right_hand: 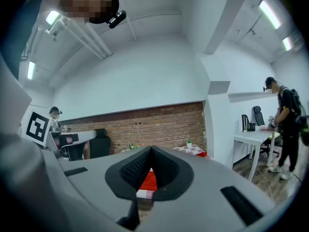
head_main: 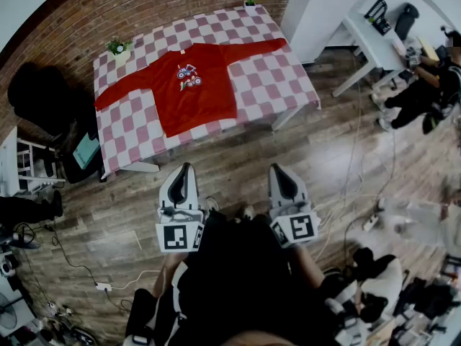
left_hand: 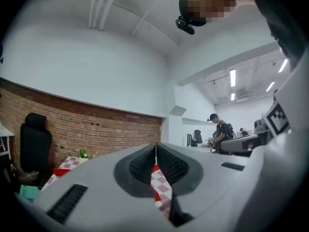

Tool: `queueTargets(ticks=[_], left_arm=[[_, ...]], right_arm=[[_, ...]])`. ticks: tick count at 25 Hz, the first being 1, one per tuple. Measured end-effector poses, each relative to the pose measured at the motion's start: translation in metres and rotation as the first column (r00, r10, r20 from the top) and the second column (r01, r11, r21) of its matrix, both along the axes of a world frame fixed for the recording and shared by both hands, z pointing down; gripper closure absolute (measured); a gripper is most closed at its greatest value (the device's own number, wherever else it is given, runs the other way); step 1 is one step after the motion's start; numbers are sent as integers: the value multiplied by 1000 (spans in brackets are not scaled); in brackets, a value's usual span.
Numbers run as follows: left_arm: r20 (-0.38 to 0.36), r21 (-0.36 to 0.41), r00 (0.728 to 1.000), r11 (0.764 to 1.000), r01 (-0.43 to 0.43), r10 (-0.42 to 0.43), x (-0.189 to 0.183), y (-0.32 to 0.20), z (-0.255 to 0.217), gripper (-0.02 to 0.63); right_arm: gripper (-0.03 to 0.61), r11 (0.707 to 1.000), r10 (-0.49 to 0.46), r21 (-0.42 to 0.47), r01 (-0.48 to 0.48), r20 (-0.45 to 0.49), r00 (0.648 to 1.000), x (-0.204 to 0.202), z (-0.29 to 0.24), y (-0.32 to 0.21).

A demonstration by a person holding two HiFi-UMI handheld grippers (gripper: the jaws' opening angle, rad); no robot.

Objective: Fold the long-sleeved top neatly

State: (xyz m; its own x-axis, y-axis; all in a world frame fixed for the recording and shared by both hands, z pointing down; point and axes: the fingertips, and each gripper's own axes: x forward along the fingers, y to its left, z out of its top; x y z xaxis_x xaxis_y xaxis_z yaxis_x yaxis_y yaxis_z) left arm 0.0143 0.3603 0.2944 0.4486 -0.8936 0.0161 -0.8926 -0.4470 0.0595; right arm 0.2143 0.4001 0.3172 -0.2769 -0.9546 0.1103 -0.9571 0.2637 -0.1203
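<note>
Bright, even indoor light; ceiling strip lights [right_hand: 269,13] blow out to white glare in both gripper views. Strong fisheye bending and black vignette at every corner. Head view dimmer, murky along its lower edge, shadows soft; close foreground blurs.

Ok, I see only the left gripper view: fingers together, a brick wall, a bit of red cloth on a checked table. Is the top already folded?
Observer: No. In the head view the red top lies flat and open on the checked table, both sleeves spread out.
Operator: Do the grippers touch it?
Observer: No. The left gripper and the right gripper are both short of the table, over the wooden floor.
Operator: Is the right one open?
Observer: No. In the right gripper view its fingers are together, nothing between them.
</note>
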Motion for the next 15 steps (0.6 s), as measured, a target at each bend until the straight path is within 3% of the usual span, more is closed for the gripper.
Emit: queueTargets(ticks=[3, 7, 12, 13, 14, 15], left_arm=[[31, -2, 999, 1000, -13, 14, -1, 2, 5, 603], [-6, -13, 1000, 1000, 0, 0, -3, 1, 2, 603], [5, 19, 1000, 1000, -12, 12, -11, 0, -6, 603], [-2, 25, 1000, 1000, -17, 17, -12, 0, -8, 595], [-9, 24, 1000, 999, -25, 25, -12, 0, -7, 549], [-19, 17, 999, 999, -30, 31, -12, -1, -5, 462]], right_arm=[[571, 1000, -7, 8, 7, -5, 1000, -2, -2, 0], [571, 1000, -15, 10, 15, -25, 1000, -5, -5, 1], [569, 995, 21, 101, -15, -61, 998, 2, -29, 1], [529, 993, 29, 117, -23, -50, 998, 3, -33, 1], [430, 992, 34, 123, -29, -41, 999, 4, -33, -1], [403, 992, 39, 121, -34, -36, 999, 4, -31, -2]])
